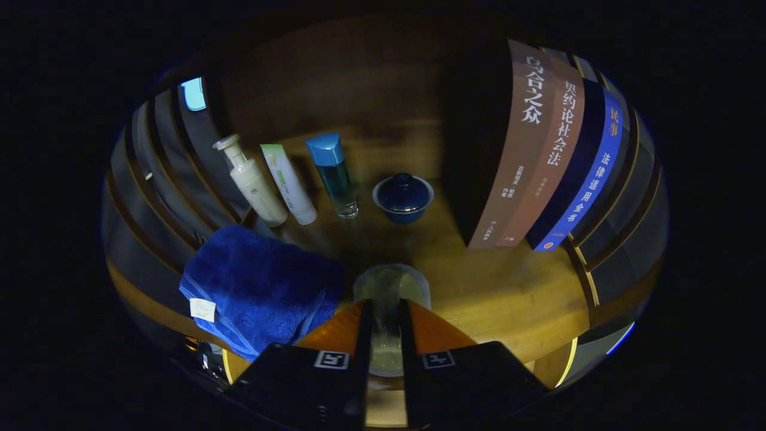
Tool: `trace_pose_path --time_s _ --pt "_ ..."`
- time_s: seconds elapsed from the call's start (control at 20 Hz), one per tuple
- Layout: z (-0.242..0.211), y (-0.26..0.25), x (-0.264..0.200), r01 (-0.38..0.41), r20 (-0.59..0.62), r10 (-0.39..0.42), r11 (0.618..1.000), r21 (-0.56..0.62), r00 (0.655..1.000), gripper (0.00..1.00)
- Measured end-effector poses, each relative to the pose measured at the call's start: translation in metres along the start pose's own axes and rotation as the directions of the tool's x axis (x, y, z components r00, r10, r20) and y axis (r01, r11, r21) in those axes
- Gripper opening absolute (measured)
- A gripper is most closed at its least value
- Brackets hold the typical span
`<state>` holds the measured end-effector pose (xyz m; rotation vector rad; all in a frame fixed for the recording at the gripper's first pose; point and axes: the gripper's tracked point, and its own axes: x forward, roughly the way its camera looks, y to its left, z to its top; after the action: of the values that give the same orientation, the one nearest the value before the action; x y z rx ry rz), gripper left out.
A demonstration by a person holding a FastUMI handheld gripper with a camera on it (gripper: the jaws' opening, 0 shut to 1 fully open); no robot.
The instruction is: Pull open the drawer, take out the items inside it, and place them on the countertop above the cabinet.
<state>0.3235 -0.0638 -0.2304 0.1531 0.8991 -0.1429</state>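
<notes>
At the bottom centre of the frame the gripper [386, 311] has its two fingers drawn close on a clear glass cup [390, 299]. Both fingers seem to press its sides, and the cup stands or hangs just above the wooden countertop [508, 299].

My guess is that this is the placing step: one item out of the drawer is being set on the top, so the next move calls for lowering it squarely, letting the fingers part, and backing straight out without tipping it. The drawer itself is not something I can place from here.

Just left of the fingers, at lower left, lies one folded blue towel [263, 287] with a small white tag.

Further back, across the middle of the frame, stand three containers in a row: one white pump bottle [251, 182], one white tube [289, 184] and one blue-capped bottle [333, 175]. Right of them sits one dark blue lidded bowl [403, 197].

At upper right stand upright books [550, 161] (I count three spines clearly; more may sit behind).
</notes>
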Motion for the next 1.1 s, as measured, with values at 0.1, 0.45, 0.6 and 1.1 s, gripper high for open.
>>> trace_pose_path --time_s 0.1,0.45,0.6,1.1 --pt "0.001 -0.001 0.0 -0.006 0.009 0.006 1.0 0.009 1.0 0.7" --pt "0.005 -0.001 -0.037 -0.018 0.102 0.016 1.0 0.016 0.995 0.99" --pt "-0.003 0.004 -0.078 -0.035 0.208 0.034 0.999 0.0 0.978 0.99" --pt "-0.136 0.007 -0.244 -0.107 0.571 0.118 0.993 -0.054 0.813 0.99"
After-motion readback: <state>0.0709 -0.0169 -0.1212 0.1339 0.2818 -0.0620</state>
